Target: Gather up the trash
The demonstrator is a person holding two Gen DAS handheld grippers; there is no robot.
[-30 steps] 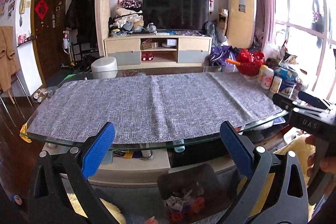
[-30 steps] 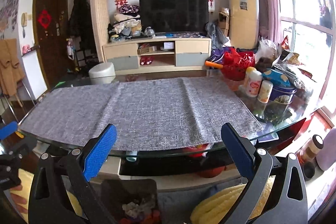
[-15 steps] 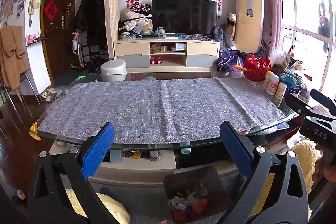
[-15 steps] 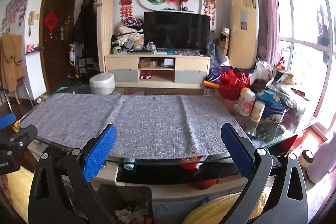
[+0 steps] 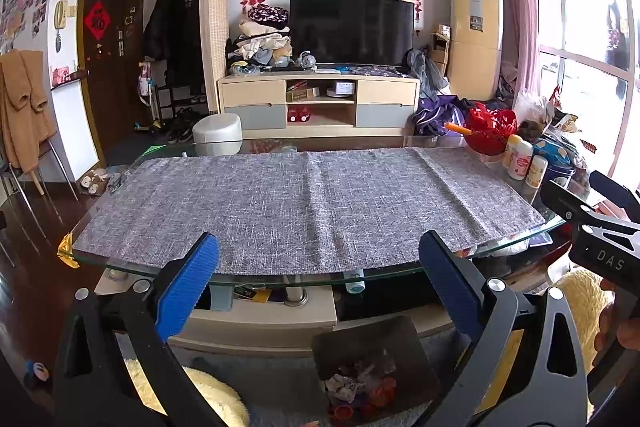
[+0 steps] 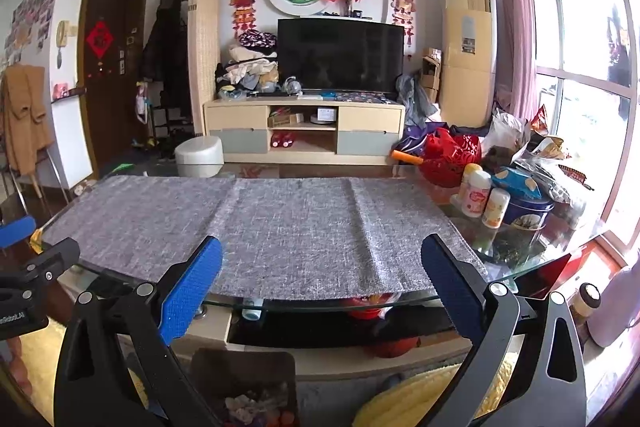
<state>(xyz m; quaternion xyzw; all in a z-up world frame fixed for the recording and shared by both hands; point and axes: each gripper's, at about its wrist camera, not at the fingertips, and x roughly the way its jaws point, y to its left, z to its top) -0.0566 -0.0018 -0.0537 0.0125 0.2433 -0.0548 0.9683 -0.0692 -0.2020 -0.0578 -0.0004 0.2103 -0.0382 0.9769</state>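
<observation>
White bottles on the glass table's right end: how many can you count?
3, clustered by the blue tin: back bottle, middle bottle, front bottle. Clutter behind may hide more.

A glass-topped bench (image 5: 304, 277) carries a grey woven cloth (image 5: 304, 203) across most of its surface, with white bottles (image 6: 478, 197), a blue tin (image 6: 528, 213) and a red basket (image 6: 452, 163) crowded at its right end.

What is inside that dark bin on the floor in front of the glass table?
The dark bin holds crumpled scraps: greyish paper wads and red and orange bits. Only the top layer shows; anything underneath is covered, and the right view's own claw hides part of the bin.
</observation>
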